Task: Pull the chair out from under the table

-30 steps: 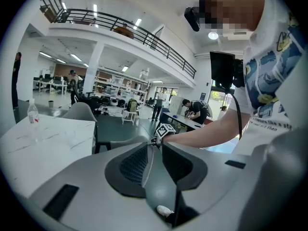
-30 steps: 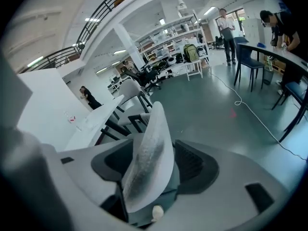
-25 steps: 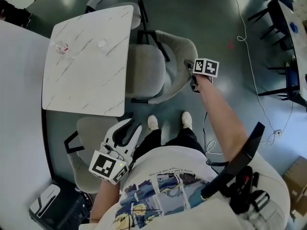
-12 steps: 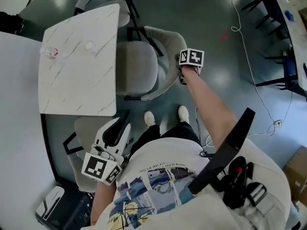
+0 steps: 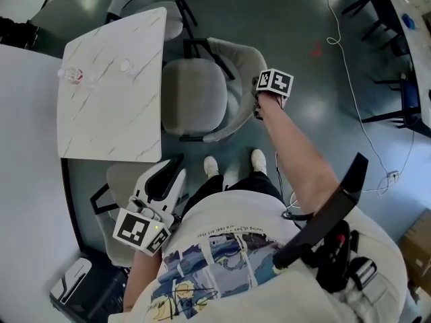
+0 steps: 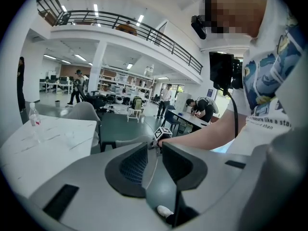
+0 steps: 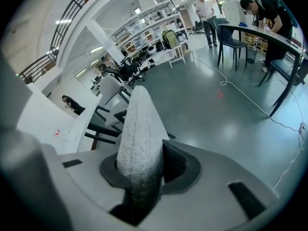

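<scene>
While the right claw [image 5: 257,108], just closing, pinches the chair [image 5: 195,96] backrest, the left claw [image 5: 168,175] gapes narrowly, empty.

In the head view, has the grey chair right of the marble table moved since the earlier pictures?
Yes, slightly. The chair has slid right, away from the table: more of its seat now shows beyond the table's edge.

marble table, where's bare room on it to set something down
The near half of the marble table, beside the chair, is bare right across. The far end is more crowded: a bottle near the left corner and a small clear item beside it.
</scene>
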